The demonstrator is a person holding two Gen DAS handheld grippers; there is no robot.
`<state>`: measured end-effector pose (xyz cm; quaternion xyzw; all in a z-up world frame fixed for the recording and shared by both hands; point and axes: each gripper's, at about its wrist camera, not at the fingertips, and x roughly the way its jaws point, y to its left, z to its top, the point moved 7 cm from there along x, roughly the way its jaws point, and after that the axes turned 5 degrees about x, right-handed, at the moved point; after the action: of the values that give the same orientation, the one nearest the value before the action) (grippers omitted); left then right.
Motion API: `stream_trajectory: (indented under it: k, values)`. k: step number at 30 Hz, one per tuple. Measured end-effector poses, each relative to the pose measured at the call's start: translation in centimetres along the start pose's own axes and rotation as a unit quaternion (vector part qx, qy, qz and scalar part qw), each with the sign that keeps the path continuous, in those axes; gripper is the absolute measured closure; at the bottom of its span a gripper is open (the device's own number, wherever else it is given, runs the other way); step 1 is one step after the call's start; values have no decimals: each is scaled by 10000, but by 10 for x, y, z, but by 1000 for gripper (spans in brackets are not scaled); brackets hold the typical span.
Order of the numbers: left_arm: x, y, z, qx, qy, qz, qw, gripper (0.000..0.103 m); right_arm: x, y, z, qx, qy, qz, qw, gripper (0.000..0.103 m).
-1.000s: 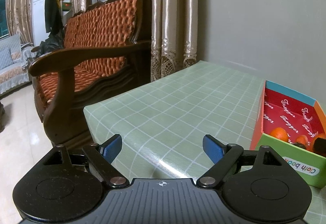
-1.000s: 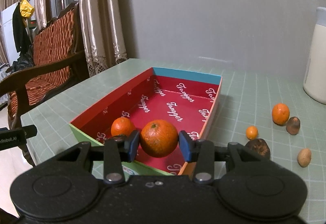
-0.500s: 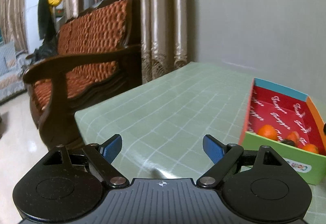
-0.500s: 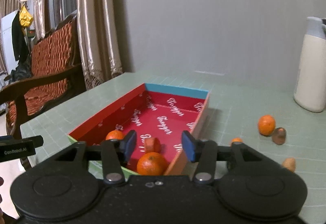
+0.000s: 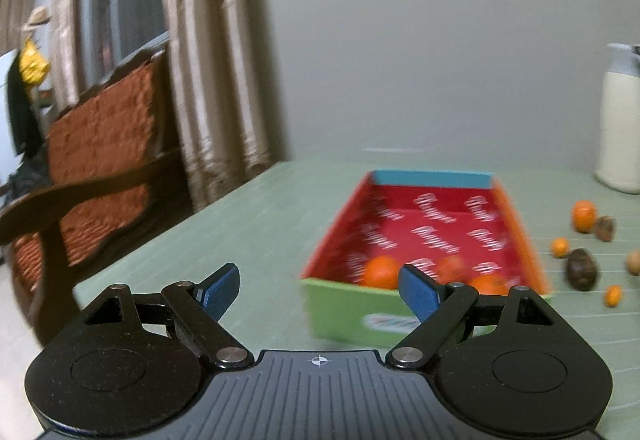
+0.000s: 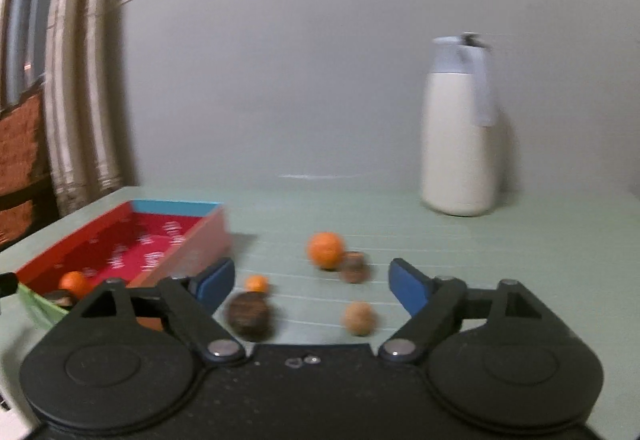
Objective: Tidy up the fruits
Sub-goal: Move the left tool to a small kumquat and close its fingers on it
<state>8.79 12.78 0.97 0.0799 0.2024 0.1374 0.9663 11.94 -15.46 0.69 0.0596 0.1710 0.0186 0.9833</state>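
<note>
A cardboard box point(image 5: 432, 178) with a red inside and a green front holds three oranges point(image 5: 380, 272) near its front wall. My left gripper point(image 5: 318, 284) is open and empty, just short of the box's front left corner. My right gripper point(image 6: 310, 280) is opening its jaws with nothing held between them, to the right of the box point(image 6: 176, 205). Loose on the green tablecloth beyond it lie a large orange point(image 6: 326, 250), a small orange point(image 6: 256, 283), a dark brown fruit point(image 6: 250, 316), a smaller brown one point(image 6: 354, 267) and a tan one point(image 6: 359, 317).
A cream thermos jug point(image 6: 460, 136) stands at the back right by the grey wall. A wooden armchair with orange cushions point(image 5: 92, 160) and curtains point(image 5: 208, 80) stand off the table's left edge. Both views are motion-blurred.
My right gripper let the orange go into the box, opened wide and swung right toward the loose fruits. My left gripper swung right, bringing the box ahead of it.
</note>
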Motion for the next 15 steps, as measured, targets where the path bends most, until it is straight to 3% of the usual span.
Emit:
stream_trajectory:
  k: [6,15]
  values:
    - [-23,-52,23,268,-239,-579,9977,17,-16,-56,-2,340,-105,-481,9982,15]
    - [-49,-143,41,750,-342,-1433,9862,17,-39,-115,-9,686,-80,-858,9939,14]
